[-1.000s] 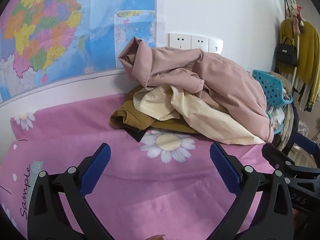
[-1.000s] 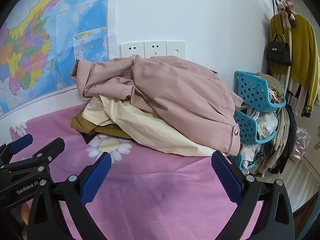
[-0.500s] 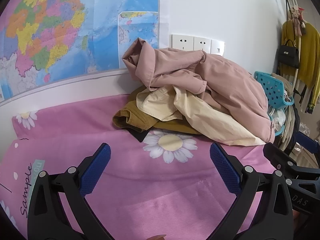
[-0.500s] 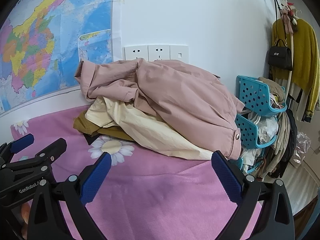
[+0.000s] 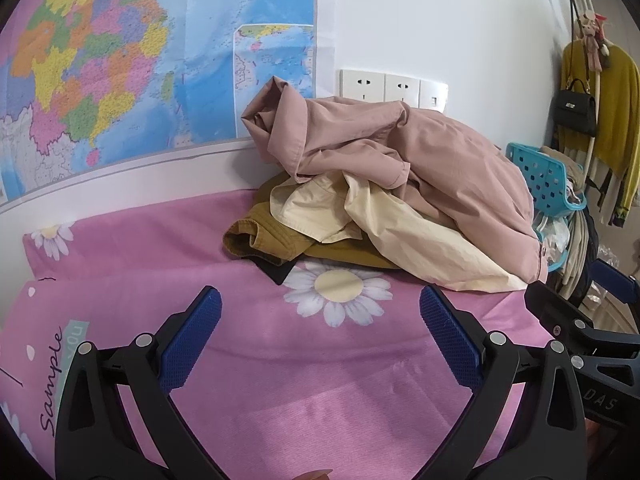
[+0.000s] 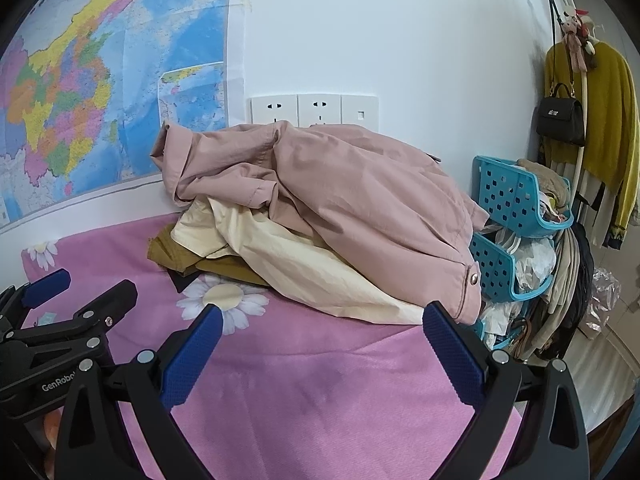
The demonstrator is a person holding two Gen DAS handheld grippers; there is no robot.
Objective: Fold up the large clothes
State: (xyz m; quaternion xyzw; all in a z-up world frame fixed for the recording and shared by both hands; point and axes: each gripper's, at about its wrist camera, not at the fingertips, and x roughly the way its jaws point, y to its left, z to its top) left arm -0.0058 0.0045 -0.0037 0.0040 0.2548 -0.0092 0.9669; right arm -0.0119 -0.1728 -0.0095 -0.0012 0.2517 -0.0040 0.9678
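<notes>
- Pink daisy-print sheet (image 5: 320,380) covers the bed; a colourful map (image 5: 120,60) hangs on the wall at its far left edge.
- The left gripper (image 5: 320,316) hovers over the near sheet, blue pads spread wide, holding nothing.
- The right gripper (image 6: 322,322) beside it also gapes empty.
- The clothes heap sits at the bed's far right corner: a dusty-pink jacket (image 6: 360,200) atop a cream garment (image 6: 300,264) and a mustard one (image 5: 272,236); turquoise baskets (image 6: 516,196) stand past the edge.
</notes>
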